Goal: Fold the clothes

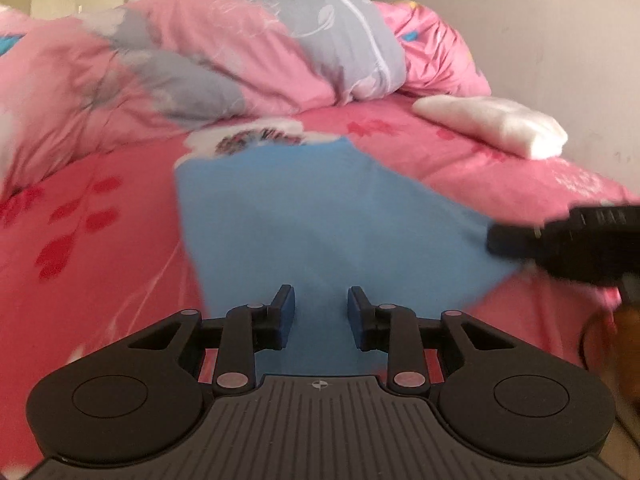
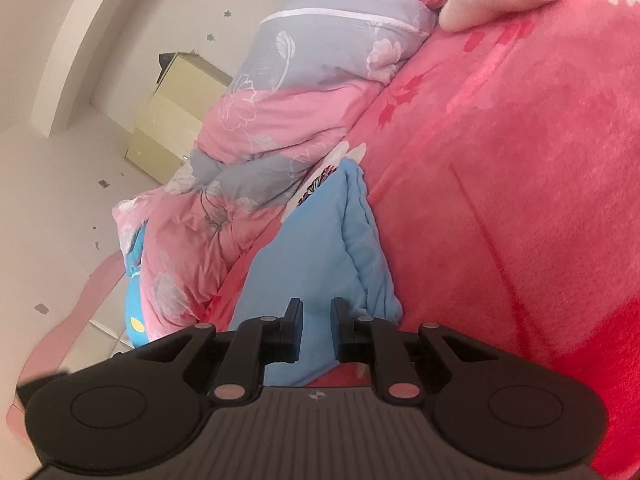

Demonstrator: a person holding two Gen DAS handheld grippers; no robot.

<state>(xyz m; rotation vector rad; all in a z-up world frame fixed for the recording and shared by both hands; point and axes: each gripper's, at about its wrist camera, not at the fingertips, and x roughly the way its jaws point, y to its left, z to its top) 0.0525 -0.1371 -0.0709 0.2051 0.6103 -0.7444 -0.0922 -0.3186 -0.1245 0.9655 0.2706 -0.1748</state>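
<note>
Blue cloth fills the space right in front of both of your grippers. Your left gripper (image 1: 321,312) hangs just above the blue garment (image 1: 320,216) with its jaws parted by a clear gap; the fabric shows between and below the pads, but neither pad presses on it, so you have hold of nothing on that side. Your right gripper (image 2: 318,330) has its jaws drawn closer together, with a narrow gap still showing, and the garment's near end (image 2: 320,248) sits in that gap; whether the pads actually pinch the cloth cannot be told from the right wrist view.

From the left wrist view, your right gripper (image 1: 568,240) comes in blurred at the garment's right-hand corner, touching or just over its edge.

That garment lies on the red floral bed cover (image 1: 80,240), near the bed's front edge, folded into a tapering shape with a thick doubled seam along its right side in the right wrist view. A white patch with a dark printed pattern (image 1: 256,142) shows at its far end.

Beyond it, a crumpled pink and grey quilt (image 1: 224,64) is heaped across the back of the bed. A folded white item (image 1: 496,124) lies toward the far right corner, well apart from the garment. A pale yellow cabinet (image 2: 180,112) stands by the wall past the bed.
</note>
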